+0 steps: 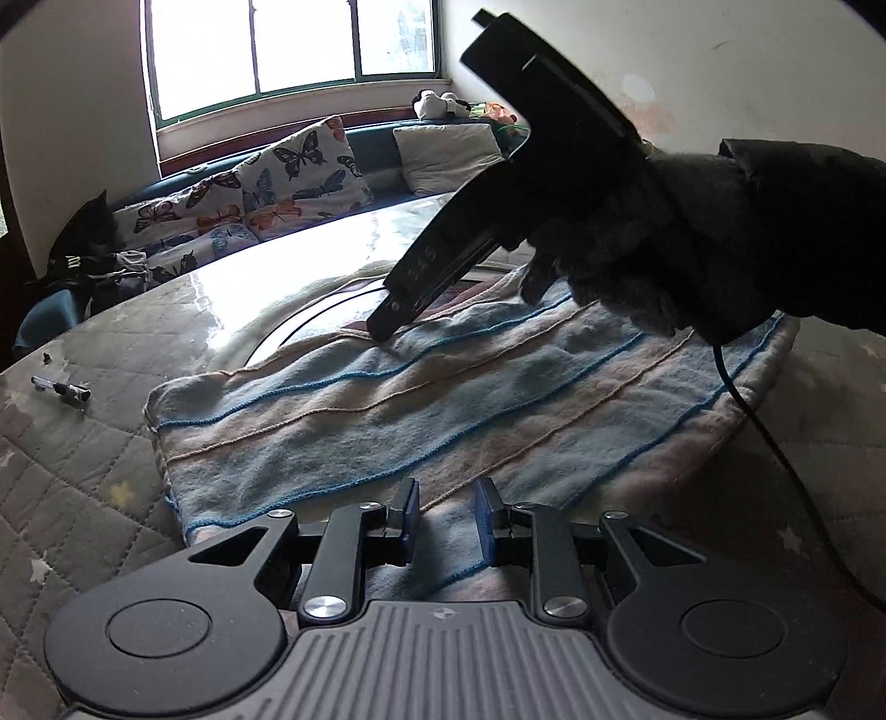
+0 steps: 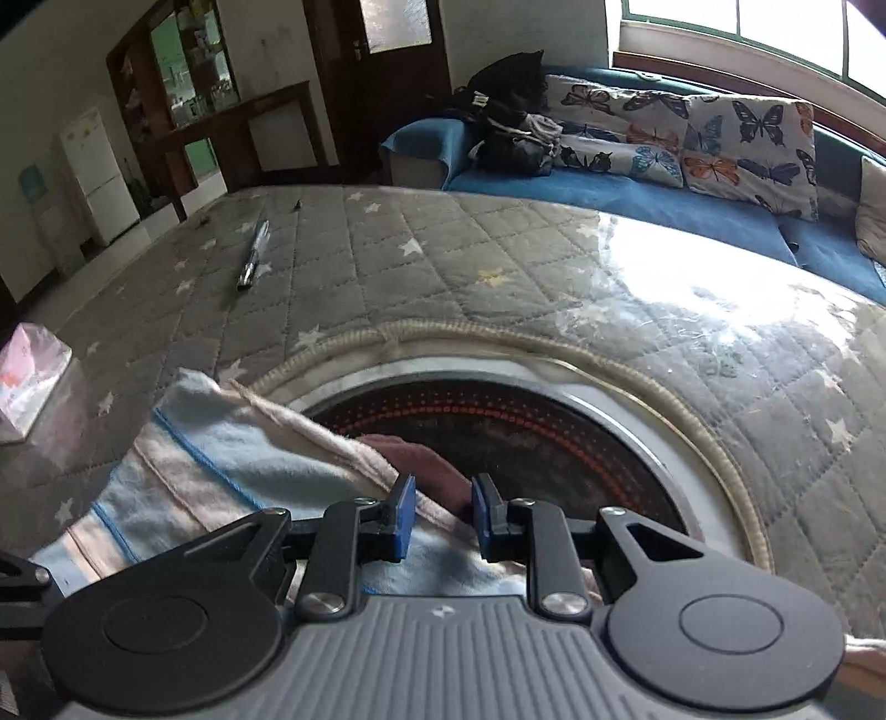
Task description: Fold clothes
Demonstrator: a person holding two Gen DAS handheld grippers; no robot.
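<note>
Striped towel (image 1: 421, 410) folded, right claw (image 1: 382, 331) tips hidden against it

Daylight pours through a wide green-framed window (image 1: 288, 52) at the top of the left wrist view, glaring off the quilted grey star-print cover (image 2: 443, 249) that fills the middle of both views. Below the window runs a blue sofa (image 2: 637, 202) with butterfly-print cushions (image 2: 742, 144) and a plain pale cushion (image 1: 448, 152). In the upper left of the right wrist view stand a white fridge (image 2: 97, 166), a dark wooden cabinet (image 2: 188, 72) and a dark door (image 2: 387, 61) against off-white walls (image 1: 72, 111).
</note>
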